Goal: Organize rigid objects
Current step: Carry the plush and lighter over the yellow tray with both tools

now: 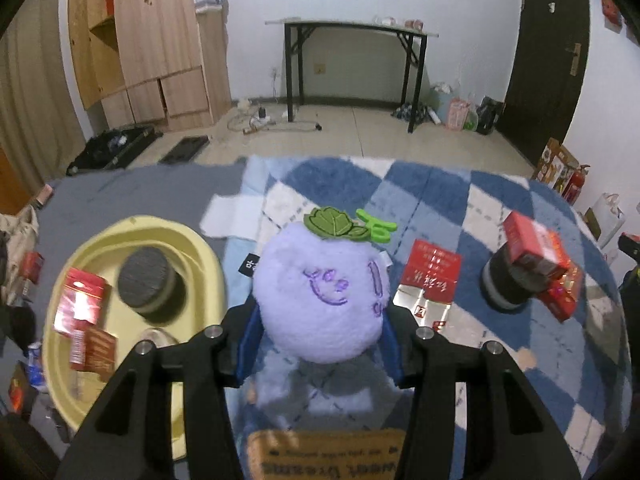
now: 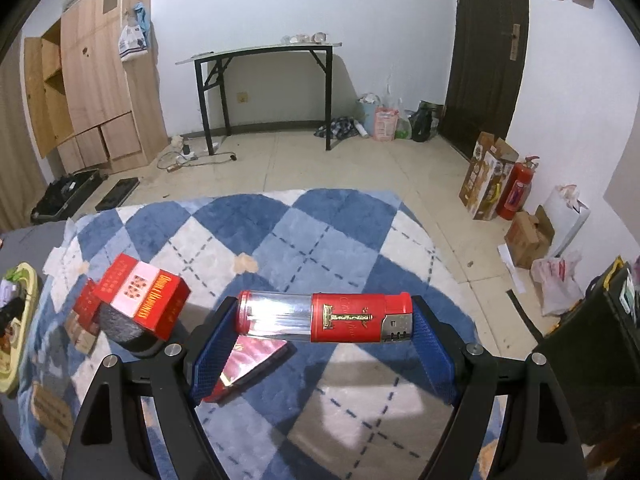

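Left wrist view, left to right. A yellow basin (image 1: 200,248) is seen at lower left, on grey cloth. Inside it are held a dark round puck (image 1: 150,280), a red cigarette pack (image 1: 80,300) at its left wall, a second red pack (image 1: 94,350) below that, and a glassy round item, blurred, near the bottom rim. At centre, the left gripper (image 1: 320,340) is clenched on a lilac plush fruit toy (image 1: 320,292) with green leaves; both blue pads are pressed into its sides, and the toy is held above the blue-and-white checked rug (image 1: 440,184). To its right a flat red-and-silver packet (image 1: 430,276) lies on the rug. Farther right a second dark puck (image 1: 500,284) is overlain by red boxes (image 1: 536,248).

Right wrist view. At left a red Double Happiness box (image 2: 144,296) leans on a dark puck. At lower centre the right gripper (image 2: 324,324) is closed lengthwise on a red-and-silver cylindrical lighter (image 2: 324,318), held horizontally, end to end between the pads, above the rug.
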The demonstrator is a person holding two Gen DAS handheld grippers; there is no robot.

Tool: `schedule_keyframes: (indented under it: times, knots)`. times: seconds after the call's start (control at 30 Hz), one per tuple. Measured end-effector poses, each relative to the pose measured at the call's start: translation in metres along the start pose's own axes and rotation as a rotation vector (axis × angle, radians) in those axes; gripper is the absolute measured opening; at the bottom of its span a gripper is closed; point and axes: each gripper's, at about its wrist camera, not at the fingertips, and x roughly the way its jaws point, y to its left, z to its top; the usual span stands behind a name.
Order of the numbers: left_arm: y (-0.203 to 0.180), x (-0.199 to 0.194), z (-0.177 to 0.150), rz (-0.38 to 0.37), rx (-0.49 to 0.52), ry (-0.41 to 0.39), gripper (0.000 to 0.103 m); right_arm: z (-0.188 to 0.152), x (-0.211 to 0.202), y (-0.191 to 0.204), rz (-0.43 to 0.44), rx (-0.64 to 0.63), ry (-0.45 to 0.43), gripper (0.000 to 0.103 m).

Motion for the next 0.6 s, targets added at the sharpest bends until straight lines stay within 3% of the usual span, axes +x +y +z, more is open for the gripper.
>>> schedule_keyframes:
  times: [0.3,0.6]
  knots:
    - [0.03,-0.066,-0.01,0.092,-0.053,-0.05,0.052,-0.003,-0.038,0.025,0.014,-0.062,-0.017,0.082]
    - [-0.003,-0.073,-0.021,0.031,-0.019,-0.075,0.052,-0.003,-0.076,0.06,0.116,-0.095,-0.04,0.082]
